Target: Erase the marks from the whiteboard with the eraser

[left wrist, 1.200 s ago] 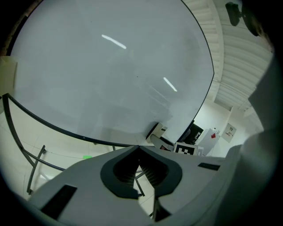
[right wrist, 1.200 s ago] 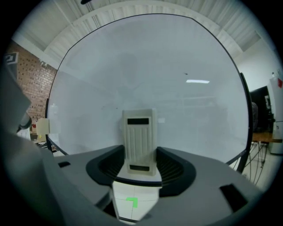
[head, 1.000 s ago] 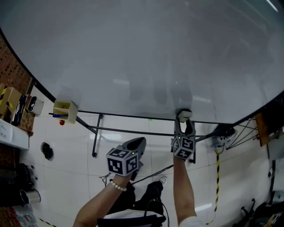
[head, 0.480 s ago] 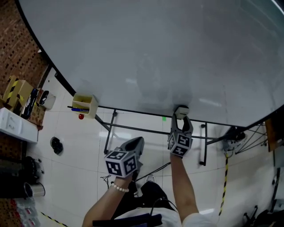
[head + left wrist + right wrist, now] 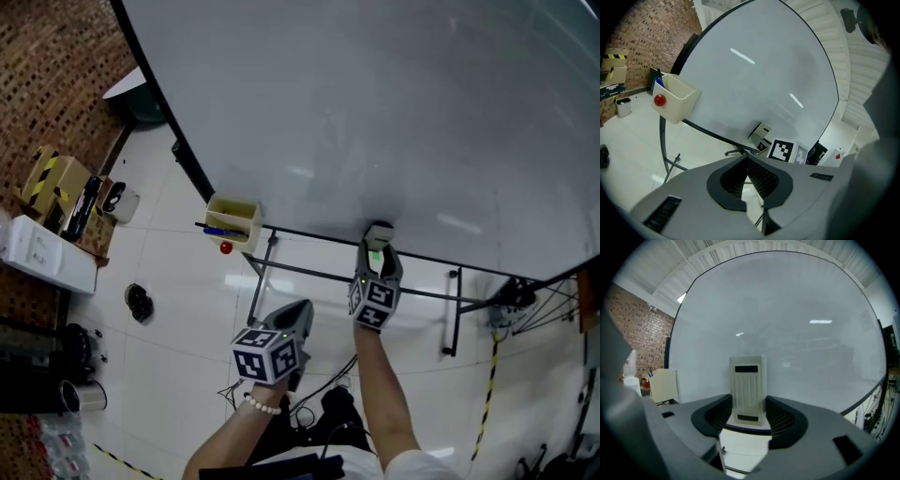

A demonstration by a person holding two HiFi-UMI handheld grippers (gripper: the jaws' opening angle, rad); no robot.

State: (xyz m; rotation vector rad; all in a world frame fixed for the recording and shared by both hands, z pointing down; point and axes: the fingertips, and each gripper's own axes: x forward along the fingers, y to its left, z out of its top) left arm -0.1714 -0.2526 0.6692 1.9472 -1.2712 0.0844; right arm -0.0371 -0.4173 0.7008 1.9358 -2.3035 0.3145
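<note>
A large whiteboard [image 5: 375, 103] on a black stand fills the upper head view; I see only faint smears near its lower edge, no clear marks. My right gripper [image 5: 378, 246] is shut on a pale ribbed eraser [image 5: 748, 389], whose far end [image 5: 379, 232] rests against the board just above the bottom frame. In the right gripper view the eraser stands upright between the jaws against the board [image 5: 787, 324]. My left gripper [image 5: 296, 314] hangs lower left, away from the board, jaws closed together with nothing between them [image 5: 749, 180].
A cream marker holder [image 5: 232, 221] with a blue pen and a red magnet clings to the board's lower left edge [image 5: 676, 96]. Black stand legs [image 5: 281, 272] and cables lie on the white tiled floor. Boxes [image 5: 56, 187] and clutter line the brick wall at left.
The view has swung so the board and marker holder shifted right. The right gripper stays with the eraser at the board's bottom edge; the left gripper has barely moved.
</note>
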